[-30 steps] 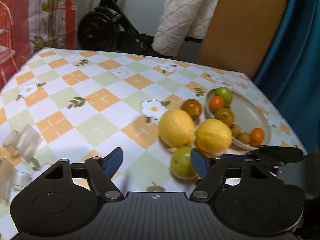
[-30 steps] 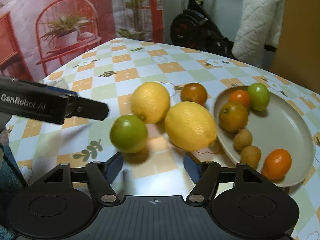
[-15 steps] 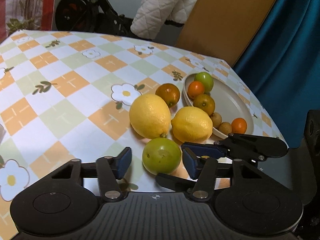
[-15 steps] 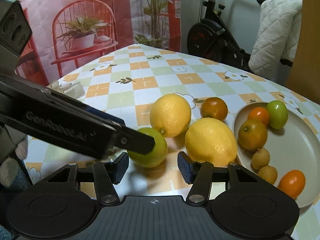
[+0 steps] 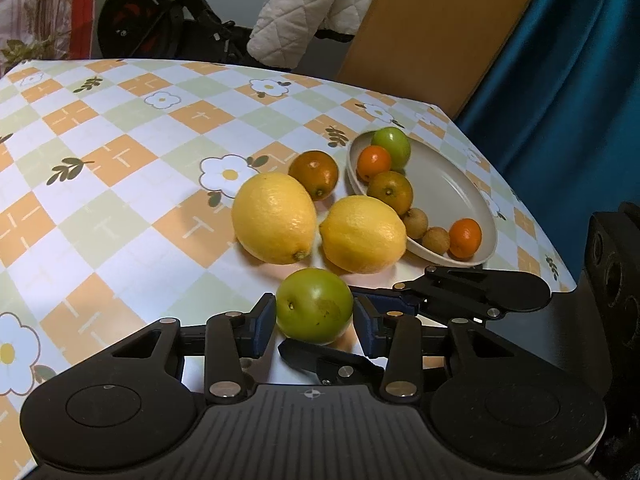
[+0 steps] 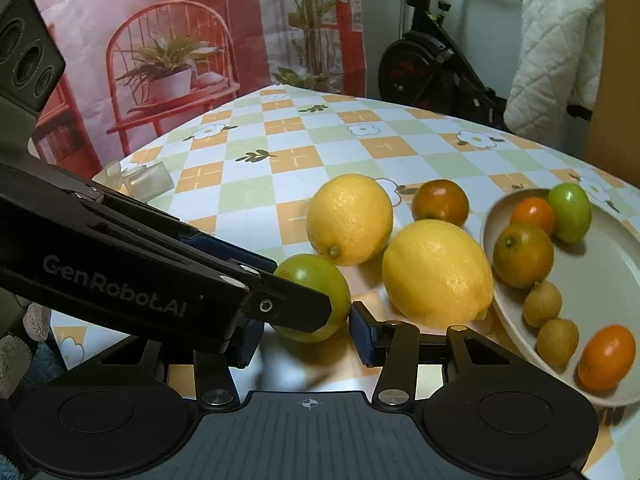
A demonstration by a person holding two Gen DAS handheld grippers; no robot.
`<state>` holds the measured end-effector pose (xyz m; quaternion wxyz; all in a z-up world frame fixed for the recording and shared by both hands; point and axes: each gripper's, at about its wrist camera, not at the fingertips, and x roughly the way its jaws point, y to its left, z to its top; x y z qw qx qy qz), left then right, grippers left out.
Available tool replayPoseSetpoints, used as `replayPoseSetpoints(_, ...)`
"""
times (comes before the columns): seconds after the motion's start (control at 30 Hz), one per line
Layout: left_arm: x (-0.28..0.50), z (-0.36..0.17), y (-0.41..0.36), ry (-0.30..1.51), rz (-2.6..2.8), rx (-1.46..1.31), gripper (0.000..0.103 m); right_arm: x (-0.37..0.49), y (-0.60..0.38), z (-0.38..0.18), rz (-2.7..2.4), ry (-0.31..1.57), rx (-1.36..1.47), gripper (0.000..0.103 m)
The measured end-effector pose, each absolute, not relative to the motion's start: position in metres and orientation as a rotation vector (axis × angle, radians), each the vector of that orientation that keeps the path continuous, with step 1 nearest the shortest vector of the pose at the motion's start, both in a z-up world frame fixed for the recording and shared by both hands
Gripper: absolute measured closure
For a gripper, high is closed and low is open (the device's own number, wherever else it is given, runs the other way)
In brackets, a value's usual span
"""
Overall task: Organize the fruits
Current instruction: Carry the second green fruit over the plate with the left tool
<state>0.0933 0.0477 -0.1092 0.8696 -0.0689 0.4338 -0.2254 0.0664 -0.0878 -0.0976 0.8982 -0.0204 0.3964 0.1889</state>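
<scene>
A green round fruit sits on the checked tablecloth, and my left gripper is shut on it, both blue pads touching its sides. In the right wrist view the same fruit is partly hidden behind the left gripper's black finger. My right gripper is open and empty, just in front of that fruit. Two lemons and a dark orange citrus lie on the cloth beside a beige plate.
The plate holds a green fruit, small oranges and two brown longans. A clear plastic piece lies at the table's left edge. An exercise bike, a quilted cloth, a wooden board and a blue curtain stand behind the table.
My left gripper has swung toward the fruits and closed on the green fruit. My right gripper has drawn in close behind it, and its opening has narrowed.
</scene>
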Motion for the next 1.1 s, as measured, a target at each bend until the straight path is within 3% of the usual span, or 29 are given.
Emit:
replayPoseSetpoints(0.6, 0.083, -0.086, 0.005, 0.879, -0.501, -0.016, 0.059, 0.044, -0.125, -0.082, 0.357, 0.752, 0.102, 0.06)
replayPoseSetpoints(1.1, 0.118, -0.055, -0.048, 0.784, -0.599, 0.048, 0.058, 0.059, -0.178, -0.053, 0.215, 0.651, 0.141, 0.06)
